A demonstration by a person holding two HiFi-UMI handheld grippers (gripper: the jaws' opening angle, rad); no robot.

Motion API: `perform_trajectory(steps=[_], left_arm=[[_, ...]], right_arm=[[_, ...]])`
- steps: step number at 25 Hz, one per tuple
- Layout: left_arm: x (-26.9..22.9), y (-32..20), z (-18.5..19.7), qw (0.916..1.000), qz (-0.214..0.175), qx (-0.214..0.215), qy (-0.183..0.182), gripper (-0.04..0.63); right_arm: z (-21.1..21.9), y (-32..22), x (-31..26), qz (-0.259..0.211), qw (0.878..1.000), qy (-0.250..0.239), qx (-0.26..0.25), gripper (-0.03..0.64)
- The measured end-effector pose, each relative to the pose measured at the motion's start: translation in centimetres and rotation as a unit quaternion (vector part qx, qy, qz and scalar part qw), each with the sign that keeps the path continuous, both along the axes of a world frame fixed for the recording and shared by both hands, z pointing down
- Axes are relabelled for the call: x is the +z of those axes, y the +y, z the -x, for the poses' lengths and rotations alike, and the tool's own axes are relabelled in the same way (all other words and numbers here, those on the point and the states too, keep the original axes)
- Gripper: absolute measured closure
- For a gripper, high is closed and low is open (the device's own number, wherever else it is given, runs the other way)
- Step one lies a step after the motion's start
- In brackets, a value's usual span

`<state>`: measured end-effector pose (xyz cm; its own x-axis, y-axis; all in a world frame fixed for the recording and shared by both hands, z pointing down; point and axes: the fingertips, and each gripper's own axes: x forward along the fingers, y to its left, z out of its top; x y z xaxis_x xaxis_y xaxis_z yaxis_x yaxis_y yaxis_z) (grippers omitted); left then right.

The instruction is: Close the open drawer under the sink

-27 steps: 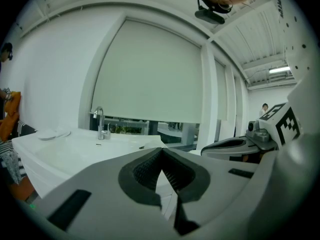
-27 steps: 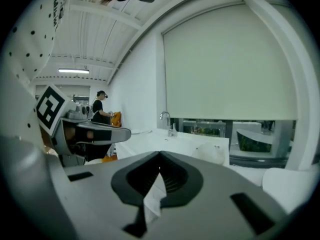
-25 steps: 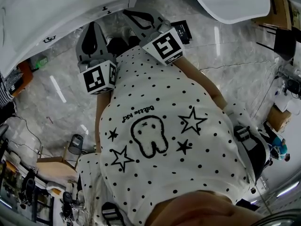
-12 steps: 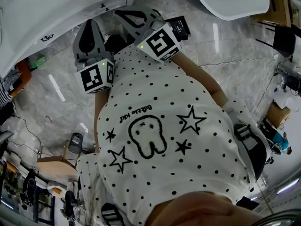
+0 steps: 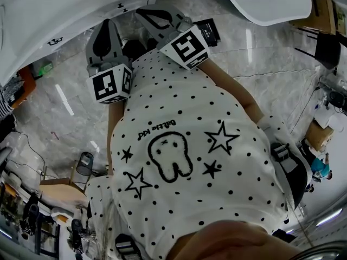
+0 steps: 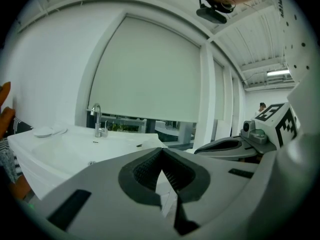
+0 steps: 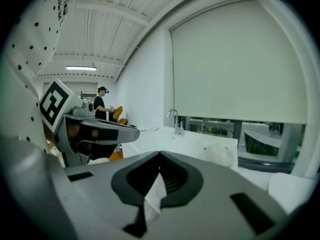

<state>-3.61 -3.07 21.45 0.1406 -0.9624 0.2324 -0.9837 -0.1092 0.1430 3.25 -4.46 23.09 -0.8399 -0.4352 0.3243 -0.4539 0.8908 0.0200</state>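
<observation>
Drawer unseen, presumably below the sink (image 6: pixel 65 149). Left claw (image 6: pixel 161 156) and right claw (image 7: pixel 160 160) both pinched together, empty; dip low, press its front squarely with both tips.

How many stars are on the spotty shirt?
4. A big outlined star right of the tooth drawing, another below-left; a small black star left, another below-right. Folds may hide more.

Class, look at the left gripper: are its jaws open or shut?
Shut: the left gripper has its tips touching, nothing between them.
</observation>
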Motion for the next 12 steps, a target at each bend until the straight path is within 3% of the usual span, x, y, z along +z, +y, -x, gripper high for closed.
perform_trajectory(steps=[12], left_arm=[[0.4,-0.45,-0.7,0.9997,0.012,0.016,0.011,0.591]], right_arm=[[-0.79,-0.52,-0.02,0.014,1.0,-0.012,0.013,0.603]])
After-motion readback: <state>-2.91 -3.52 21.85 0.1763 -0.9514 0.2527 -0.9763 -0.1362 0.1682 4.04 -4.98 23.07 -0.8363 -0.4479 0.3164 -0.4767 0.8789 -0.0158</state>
